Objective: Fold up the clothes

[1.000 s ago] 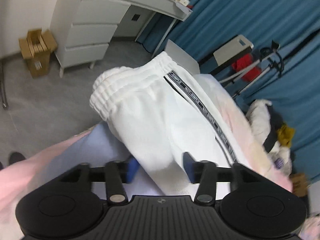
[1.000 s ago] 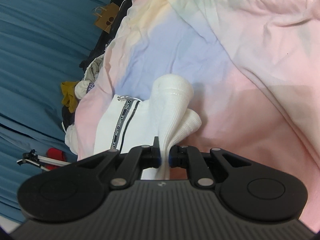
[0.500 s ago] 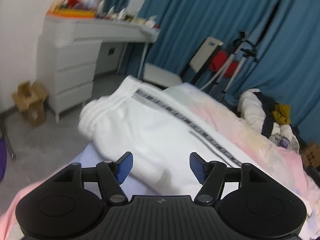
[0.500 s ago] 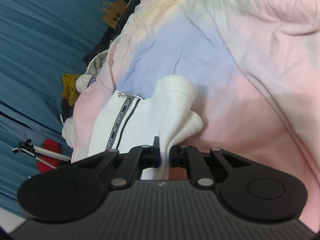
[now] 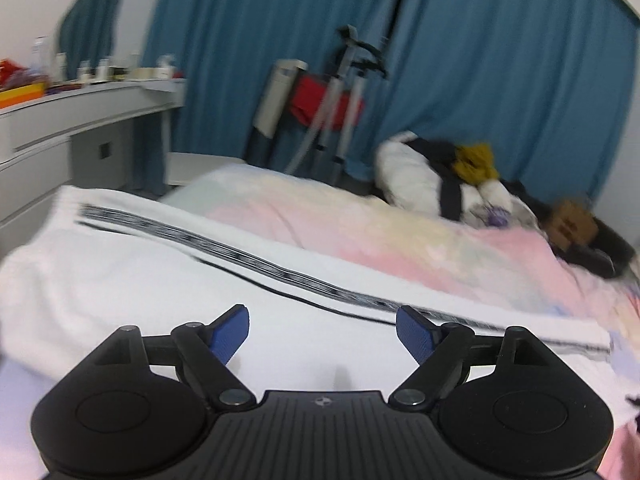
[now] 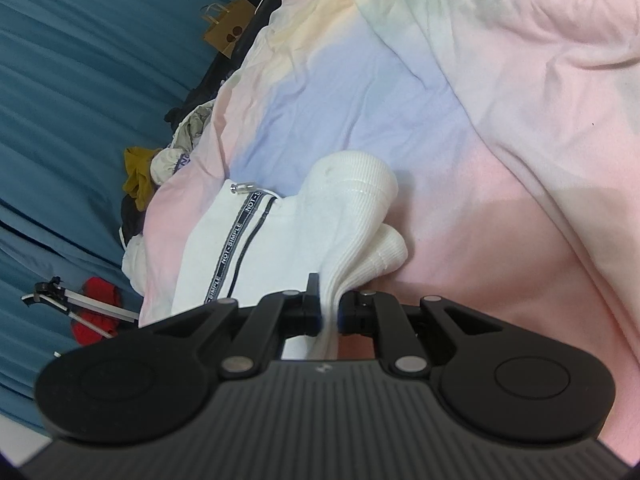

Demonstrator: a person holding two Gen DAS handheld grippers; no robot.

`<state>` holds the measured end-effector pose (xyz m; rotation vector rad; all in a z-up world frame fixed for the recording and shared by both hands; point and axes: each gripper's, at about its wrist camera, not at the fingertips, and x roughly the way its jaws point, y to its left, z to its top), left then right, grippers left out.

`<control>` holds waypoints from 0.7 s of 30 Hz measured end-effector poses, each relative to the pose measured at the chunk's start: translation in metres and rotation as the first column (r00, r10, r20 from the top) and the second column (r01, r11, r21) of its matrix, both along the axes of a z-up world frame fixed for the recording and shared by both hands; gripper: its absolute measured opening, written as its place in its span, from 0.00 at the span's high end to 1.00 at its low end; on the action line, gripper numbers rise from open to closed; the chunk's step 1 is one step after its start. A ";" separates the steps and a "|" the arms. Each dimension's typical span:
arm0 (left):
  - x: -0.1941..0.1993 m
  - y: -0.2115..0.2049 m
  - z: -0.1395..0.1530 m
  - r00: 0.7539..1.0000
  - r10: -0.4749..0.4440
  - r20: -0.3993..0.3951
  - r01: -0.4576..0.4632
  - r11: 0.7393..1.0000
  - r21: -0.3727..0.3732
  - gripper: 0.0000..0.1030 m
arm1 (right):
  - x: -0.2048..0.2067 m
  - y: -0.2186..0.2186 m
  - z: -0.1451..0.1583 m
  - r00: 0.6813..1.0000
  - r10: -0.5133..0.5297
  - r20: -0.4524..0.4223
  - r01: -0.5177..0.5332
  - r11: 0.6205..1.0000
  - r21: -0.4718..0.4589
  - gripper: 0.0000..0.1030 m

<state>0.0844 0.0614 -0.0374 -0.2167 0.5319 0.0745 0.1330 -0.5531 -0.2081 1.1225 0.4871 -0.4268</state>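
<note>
Here the white trousers (image 5: 168, 280) lie on the pastel bed (image 6: 500, 128). The left claw (image 5: 323, 334) is opening with nothing pinched; the right claw (image 6: 329, 312) is clamped on their ribbed cuff at six o'clock.

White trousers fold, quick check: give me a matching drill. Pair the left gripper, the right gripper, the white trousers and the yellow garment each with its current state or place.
Things:
1. left gripper
2. right gripper
3. white trousers
4. yellow garment

States or places:
A. clamped on ribbed white fabric
B. atop the clothes pile by the blue curtain
C. jaws opening, nothing pinched between them
D. spread across the pastel bedspread, black stripe facing up

Pairs: 1-C, 2-A, 3-D, 4-B
</note>
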 end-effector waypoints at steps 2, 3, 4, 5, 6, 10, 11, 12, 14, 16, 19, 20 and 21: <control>0.013 -0.013 -0.016 1.000 -0.028 -0.009 0.028 0.998 0.049 0.20 | 0.001 0.001 0.001 1.000 0.005 0.003 -0.005 1.000 -0.017 0.90; 0.020 -0.018 -0.024 0.999 -0.030 -0.025 0.032 0.996 0.080 0.20 | 0.002 0.002 0.002 1.000 0.009 0.005 -0.009 1.000 -0.026 0.90; 0.026 -0.021 -0.032 0.999 -0.028 -0.046 0.033 0.994 0.100 0.20 | 0.002 0.002 0.003 1.000 0.012 0.007 -0.012 0.999 -0.035 0.90; 0.031 -0.022 -0.041 0.997 -0.026 -0.068 0.033 0.994 0.104 0.20 | 0.002 0.002 0.003 1.000 0.014 0.008 -0.014 0.999 -0.040 0.90; 0.037 -0.022 -0.050 0.996 -0.024 -0.089 0.034 0.994 0.109 0.20 | 0.002 0.002 0.003 1.000 0.012 0.009 -0.012 0.999 -0.038 0.90; 0.050 -0.014 -0.079 0.986 -0.013 -0.165 0.030 0.994 0.104 0.20 | 0.002 0.003 0.004 1.000 0.006 0.007 -0.006 0.999 -0.042 0.90; 0.051 -0.012 -0.083 0.985 -0.011 -0.173 0.030 0.994 0.106 0.20 | 0.003 0.003 0.005 1.000 0.008 0.005 -0.007 0.999 -0.049 0.90; 0.052 -0.012 -0.085 0.984 -0.014 -0.177 0.034 0.993 0.110 0.20 | 0.003 0.004 0.005 1.000 0.009 0.003 -0.009 0.998 -0.056 0.90; 0.053 -0.013 -0.088 0.983 -0.013 -0.181 0.035 0.992 0.118 0.20 | 0.003 0.004 0.006 1.000 0.008 0.003 -0.008 0.998 -0.062 0.90; 0.052 -0.014 -0.089 0.983 -0.010 -0.182 0.033 0.992 0.124 0.20 | 0.003 0.005 0.008 1.000 0.008 0.003 -0.007 0.998 -0.069 0.90; 0.052 -0.014 -0.089 0.984 -0.009 -0.178 0.032 0.992 0.125 0.20 | -0.001 0.007 0.013 0.999 -0.010 0.049 0.014 0.997 -0.073 0.90; 0.051 -0.014 -0.088 0.984 -0.012 -0.176 0.034 0.992 0.121 0.20 | -0.003 0.008 0.017 0.997 -0.017 0.081 0.024 0.997 -0.079 0.90; 0.051 -0.013 -0.087 0.985 -0.015 -0.174 0.035 0.993 0.116 0.20 | -0.004 0.011 0.024 0.995 -0.008 0.104 0.020 0.994 -0.111 0.90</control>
